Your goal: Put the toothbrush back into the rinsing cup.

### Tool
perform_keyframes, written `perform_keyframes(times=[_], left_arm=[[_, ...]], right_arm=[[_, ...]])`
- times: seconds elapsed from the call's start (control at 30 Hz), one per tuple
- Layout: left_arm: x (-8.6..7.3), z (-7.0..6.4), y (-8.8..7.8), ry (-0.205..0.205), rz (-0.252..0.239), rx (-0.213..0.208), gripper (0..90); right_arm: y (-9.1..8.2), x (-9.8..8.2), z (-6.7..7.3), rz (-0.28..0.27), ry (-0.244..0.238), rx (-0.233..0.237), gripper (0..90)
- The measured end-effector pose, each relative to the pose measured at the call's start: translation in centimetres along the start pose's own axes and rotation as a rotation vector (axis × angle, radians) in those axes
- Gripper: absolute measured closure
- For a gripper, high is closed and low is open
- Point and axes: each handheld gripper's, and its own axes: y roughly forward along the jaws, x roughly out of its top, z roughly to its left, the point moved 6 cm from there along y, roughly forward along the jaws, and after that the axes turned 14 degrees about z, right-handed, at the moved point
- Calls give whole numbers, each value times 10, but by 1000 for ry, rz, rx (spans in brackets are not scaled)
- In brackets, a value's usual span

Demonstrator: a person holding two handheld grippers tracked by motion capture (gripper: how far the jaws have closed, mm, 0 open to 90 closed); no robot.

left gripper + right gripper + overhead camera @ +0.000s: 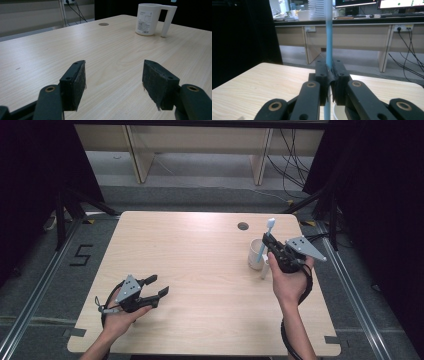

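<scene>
Right hand-held gripper (270, 241): your jaws clamp the toothbrush (263, 241), upright, directly above the mug (256, 254), right of frame.
Left hand-held gripper (159, 286): agape, empty, farther off.

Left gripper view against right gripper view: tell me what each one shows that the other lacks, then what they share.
The left gripper view alone gives the white mug whole, standing with its handle and a label on its side, a round hole in the table, and the left tongs open with nothing between them. The right gripper view alone gives the right tongs shut on a light blue toothbrush held upright, with benches and monitors behind. Both show the light wooden table and cables at a far wall.
</scene>
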Motion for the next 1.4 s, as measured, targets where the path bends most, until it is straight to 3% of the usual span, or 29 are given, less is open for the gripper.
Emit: perform_keyframes(times=[0.2,0.27,0.37,0.6,0.7,0.87,1.0,1.4], left_arm=[[0,1,0,-2,1,2,349],[0,1,0,-4,1,2,349],[0,1,0,-5,-1,0,349],[2,2,-2,-8,-8,-1,349],[1,1,-2,-8,-6,-2,349],[1,1,-2,-7,-5,-2,349],[0,1,-2,-9,-4,-3,349],[0,2,-2,-17,-7,0,350]], right_arm=[[-4,1,-13,-7,-10,-38,853],[-4,0,-16,-7,9,-40,853],[-5,-2,-23,-1,-8,-69,853],[-5,-4,-33,8,19,-90,853],[-2,-6,-37,1,7,-98,852],[0,-9,-37,20,32,-96,852],[2,-9,-38,20,15,-94,852],[13,-21,-39,41,41,-109,851]])
